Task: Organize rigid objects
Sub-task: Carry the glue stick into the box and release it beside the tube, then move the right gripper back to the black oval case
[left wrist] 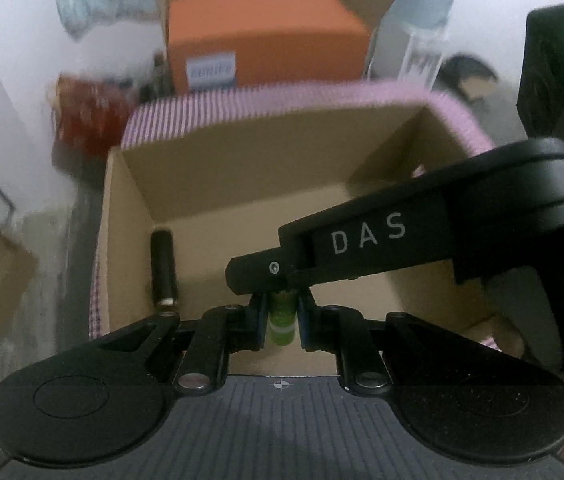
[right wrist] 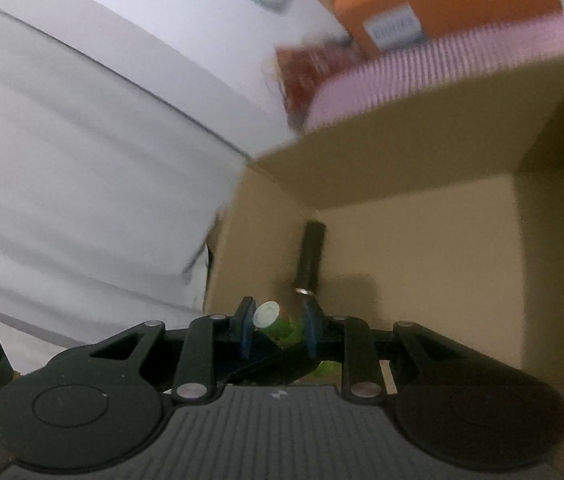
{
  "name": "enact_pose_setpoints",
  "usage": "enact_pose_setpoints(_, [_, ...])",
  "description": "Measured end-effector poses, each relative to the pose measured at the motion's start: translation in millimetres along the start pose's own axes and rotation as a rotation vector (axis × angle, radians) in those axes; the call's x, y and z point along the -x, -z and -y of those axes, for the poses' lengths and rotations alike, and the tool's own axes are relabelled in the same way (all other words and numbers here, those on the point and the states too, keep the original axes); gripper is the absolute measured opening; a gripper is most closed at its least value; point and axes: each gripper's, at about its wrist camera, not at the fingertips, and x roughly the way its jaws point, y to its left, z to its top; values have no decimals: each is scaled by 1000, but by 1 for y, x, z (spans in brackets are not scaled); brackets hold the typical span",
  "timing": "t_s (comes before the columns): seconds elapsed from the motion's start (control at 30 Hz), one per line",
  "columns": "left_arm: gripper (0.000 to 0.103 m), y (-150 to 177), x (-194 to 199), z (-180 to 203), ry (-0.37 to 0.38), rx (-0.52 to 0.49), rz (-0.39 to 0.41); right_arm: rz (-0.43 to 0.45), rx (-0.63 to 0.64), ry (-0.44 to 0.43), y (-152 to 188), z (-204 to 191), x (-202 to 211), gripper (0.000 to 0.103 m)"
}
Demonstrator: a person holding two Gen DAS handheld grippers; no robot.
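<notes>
left wrist view: left of the cardboard box wall nothing matters; inside the box, a black cylinder is lying by the left wall. right of it, above the box floor, the left gripper is clamping a small green tube, jaws nearly closed. the right gripper is pinching the same tube from the right, jaws narrow. the tube is looking light, stiff and smooth; mid-body pinching is suiting it best.

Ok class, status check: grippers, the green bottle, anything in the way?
Both grippers shut on the small green bottle. Over open cardboard box. Black cylinder inside, left.
</notes>
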Motion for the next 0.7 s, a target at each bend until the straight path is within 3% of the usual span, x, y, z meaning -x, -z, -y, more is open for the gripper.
enact_pose_setpoints(0.13, [15, -7, -25, -17, -20, 26, -114, -97, -66, 9, -13, 14, -37, 28])
enact_pose_setpoints(0.27, [18, -8, -32, -21, -50, 28, -149, -157, -99, 41, -19, 20, -59, 30])
enact_pose_setpoints(0.33, [20, -7, -29, -21, -52, 36, -145, -173, -118, 43, -21, 22, -65, 31])
enact_pose_setpoints(0.47, [26, -7, -20, -21, -74, 40, -103, -162, -148, 32, -20, 27, -59, 49])
enact_pose_setpoints(0.7, [30, -3, 17, -19, -57, 49, -15, -90, -170, -17, -11, 38, -13, 49])
